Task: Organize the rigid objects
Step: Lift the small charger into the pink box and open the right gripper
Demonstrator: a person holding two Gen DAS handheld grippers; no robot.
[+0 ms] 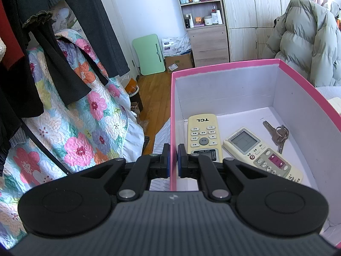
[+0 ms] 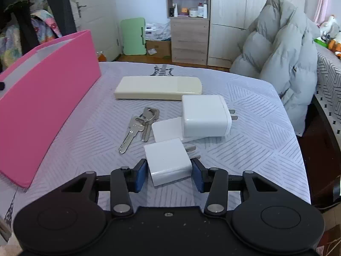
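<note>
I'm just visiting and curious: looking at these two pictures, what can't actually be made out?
- Left wrist view: the near ends of both remotes and the pink box floor there, hidden by the left hand-held gripper.
- Right wrist view: the box's inside, hidden by its own pink wall.
- Right wrist view: the flat white adapter, partly under the big charger.
- Right wrist view: whether the right hand-held gripper pads press the small charger.

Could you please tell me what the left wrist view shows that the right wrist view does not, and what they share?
Only the left wrist view shows the box's white inside: two cream remote controls and a bunch of metal keys, with the left gripper shut on the box wall.

Only the right wrist view shows the right gripper flanking a small white plug adapter, a larger white charger, a cream remote lying face down and another key bunch.

Both show the pink cardboard box and grey puffer jacket.
</note>
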